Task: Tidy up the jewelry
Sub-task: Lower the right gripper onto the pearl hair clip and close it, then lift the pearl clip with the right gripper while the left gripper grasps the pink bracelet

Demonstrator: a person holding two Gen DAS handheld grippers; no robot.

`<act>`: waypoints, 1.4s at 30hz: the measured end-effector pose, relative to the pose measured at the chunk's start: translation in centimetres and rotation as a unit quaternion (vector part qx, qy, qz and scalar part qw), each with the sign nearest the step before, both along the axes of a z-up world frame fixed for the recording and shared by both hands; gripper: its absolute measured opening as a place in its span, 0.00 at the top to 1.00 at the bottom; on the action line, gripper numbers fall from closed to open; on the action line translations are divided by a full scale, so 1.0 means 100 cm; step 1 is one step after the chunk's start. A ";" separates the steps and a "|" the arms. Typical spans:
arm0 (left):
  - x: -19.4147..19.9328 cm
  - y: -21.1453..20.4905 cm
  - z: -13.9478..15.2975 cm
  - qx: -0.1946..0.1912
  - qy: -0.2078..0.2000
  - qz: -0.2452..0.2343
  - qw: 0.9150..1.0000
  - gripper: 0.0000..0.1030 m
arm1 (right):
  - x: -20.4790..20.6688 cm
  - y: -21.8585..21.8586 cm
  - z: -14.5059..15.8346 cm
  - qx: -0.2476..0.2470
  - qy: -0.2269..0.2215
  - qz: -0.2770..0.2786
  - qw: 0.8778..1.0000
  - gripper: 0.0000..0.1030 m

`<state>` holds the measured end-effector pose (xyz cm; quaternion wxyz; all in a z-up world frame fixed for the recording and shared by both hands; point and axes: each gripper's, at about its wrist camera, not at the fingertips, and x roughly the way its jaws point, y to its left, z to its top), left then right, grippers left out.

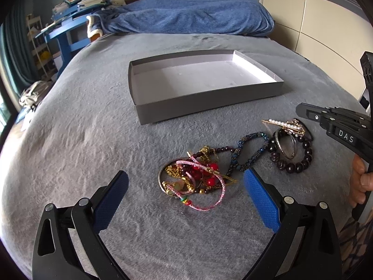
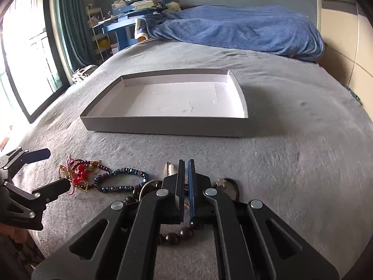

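A shallow grey box (image 1: 209,103) with a white inside lies empty on the grey bed; it also shows in the right wrist view (image 2: 163,126). In front of it lies a jewelry pile: a tangle of pink cords, red beads and gold chain (image 1: 198,177), a blue beaded bracelet (image 1: 249,151), a dark wooden bead bracelet (image 1: 293,161) and a pearl hair clip (image 1: 284,126). My left gripper (image 1: 186,191) is open, its pads either side of the tangle. My right gripper (image 2: 186,170) is shut and empty, just above the dark bracelet and clip.
A blue blanket (image 1: 191,14) is heaped at the far end of the bed. A blue desk with books (image 1: 77,7) stands at the back left. A window (image 2: 25,53) is on the left, a wardrobe (image 1: 314,16) on the right.
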<state>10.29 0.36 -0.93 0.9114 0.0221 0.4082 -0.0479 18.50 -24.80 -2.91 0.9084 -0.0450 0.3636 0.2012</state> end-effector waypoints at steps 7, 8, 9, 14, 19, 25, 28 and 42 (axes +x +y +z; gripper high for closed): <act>-0.003 -0.005 -0.001 0.009 -0.005 -0.006 1.000 0.05 | -0.008 0.010 -0.004 -0.015 -0.003 0.022 1.000 0.67; -0.003 -0.004 -0.001 0.010 -0.004 -0.006 1.000 0.05 | -0.008 0.013 -0.005 -0.020 -0.003 0.027 0.999 0.67; -0.003 -0.004 -0.001 0.010 -0.004 -0.005 1.000 0.05 | -0.008 0.016 -0.007 -0.024 -0.004 0.031 0.999 0.67; -0.003 0.000 -0.002 0.006 -0.003 0.000 1.000 0.05 | -0.006 0.020 -0.014 -0.038 0.005 0.034 0.999 0.74; -0.003 -0.002 -0.003 0.009 -0.002 -0.005 1.000 0.05 | -0.007 0.021 -0.018 -0.046 0.010 0.037 0.998 0.91; 0.002 0.008 -0.004 -0.022 0.006 0.008 1.000 0.05 | -0.011 0.020 -0.012 -0.030 0.002 0.042 0.999 0.91; 0.002 0.015 -0.001 -0.047 0.004 0.013 0.999 0.06 | -0.014 0.018 -0.006 -0.019 -0.003 0.039 0.999 0.91; 0.006 0.001 -0.006 -0.065 0.023 -0.016 0.997 0.55 | -0.022 0.014 0.013 0.015 -0.017 0.036 0.999 0.91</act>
